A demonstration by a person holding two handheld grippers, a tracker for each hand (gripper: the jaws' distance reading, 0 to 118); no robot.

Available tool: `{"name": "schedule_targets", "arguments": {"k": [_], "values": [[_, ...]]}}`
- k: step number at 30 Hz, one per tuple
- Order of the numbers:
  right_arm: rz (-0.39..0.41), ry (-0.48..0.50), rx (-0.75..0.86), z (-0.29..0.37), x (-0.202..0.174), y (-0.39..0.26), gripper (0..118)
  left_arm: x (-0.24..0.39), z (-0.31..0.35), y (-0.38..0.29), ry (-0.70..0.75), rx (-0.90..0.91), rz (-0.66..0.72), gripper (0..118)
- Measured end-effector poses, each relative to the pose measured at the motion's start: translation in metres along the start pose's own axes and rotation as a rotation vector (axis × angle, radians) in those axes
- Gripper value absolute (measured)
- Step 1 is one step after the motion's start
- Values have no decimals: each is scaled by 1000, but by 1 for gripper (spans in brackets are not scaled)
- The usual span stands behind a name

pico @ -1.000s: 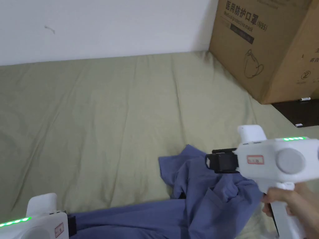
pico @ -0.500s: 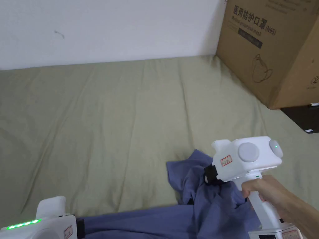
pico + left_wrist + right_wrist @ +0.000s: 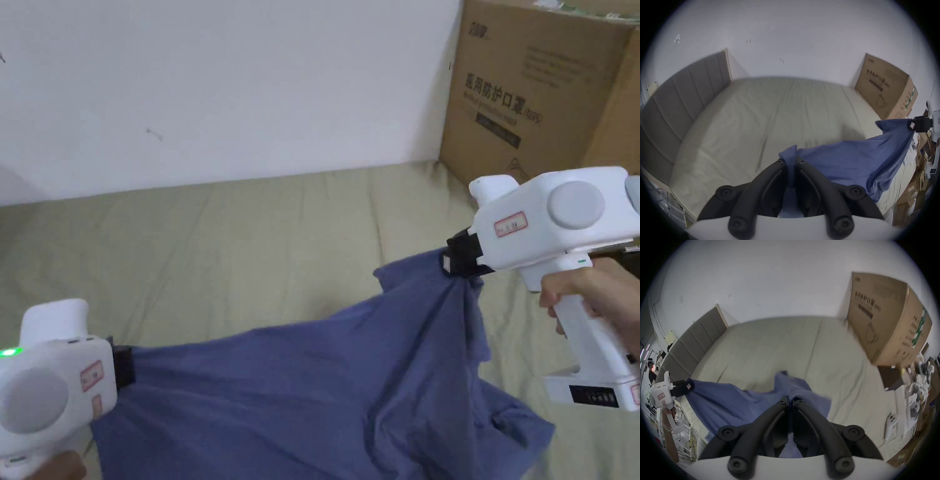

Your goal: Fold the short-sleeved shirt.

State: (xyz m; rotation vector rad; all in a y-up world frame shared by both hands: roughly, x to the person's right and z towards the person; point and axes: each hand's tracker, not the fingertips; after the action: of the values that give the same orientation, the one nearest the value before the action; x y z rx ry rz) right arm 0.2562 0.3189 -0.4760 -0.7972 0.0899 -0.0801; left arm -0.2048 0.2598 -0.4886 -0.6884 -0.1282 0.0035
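Both tools have risen since a moment ago, when the shirt lay crumpled by the near edge of the bed; the right one has swung up and outward, taking the cloth with it.

Nearest, the left tool (image 3: 125, 367) has its jaws closed on a bunched edge of the blue shirt (image 3: 325, 387), a wad of cloth squeezed between them in the left gripper view. From there the shirt stretches across the near edge of the bed (image 3: 250, 237) like a slack sheet, its upper edge running up to the right tool (image 3: 451, 262), whose jaws are pressed together on another corner of the cloth. Below that line the cloth hangs loose, and a bundled part droops under the right tool toward the bed's near right corner.

By my reading the folding itself has not begun: the shirt is only lifted and pulled open between the two holds. Still to do are laying it flat on the bed, smoothing it, and making every fold.

Farther off, open bedding reaches to the wall, and a cardboard box (image 3: 537, 94) stands at the far right corner.
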Motion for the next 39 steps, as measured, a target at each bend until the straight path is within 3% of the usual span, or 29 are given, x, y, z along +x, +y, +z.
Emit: {"name": "schedule_targets", "arguments": {"k": [10,12,18,24,30,39], "values": [[-104,-1,236,96,10,99,3,-15,67,132,88,225,-16,7],[-155,34,271,106,14,120,3,-15,73,157,107,264,-30,7],[-172,31,310,117,12,177,3,-11,76,227,145,317,-33,7],[-249,54,393,135,4,225,3,-7,75,291,188,376,-31,7],[-273,62,482,167,-7,269,3,-12,84,344,200,425,-32,7],[-207,17,535,175,-27,293,3,-15,62,358,219,450,-35,7]]}}
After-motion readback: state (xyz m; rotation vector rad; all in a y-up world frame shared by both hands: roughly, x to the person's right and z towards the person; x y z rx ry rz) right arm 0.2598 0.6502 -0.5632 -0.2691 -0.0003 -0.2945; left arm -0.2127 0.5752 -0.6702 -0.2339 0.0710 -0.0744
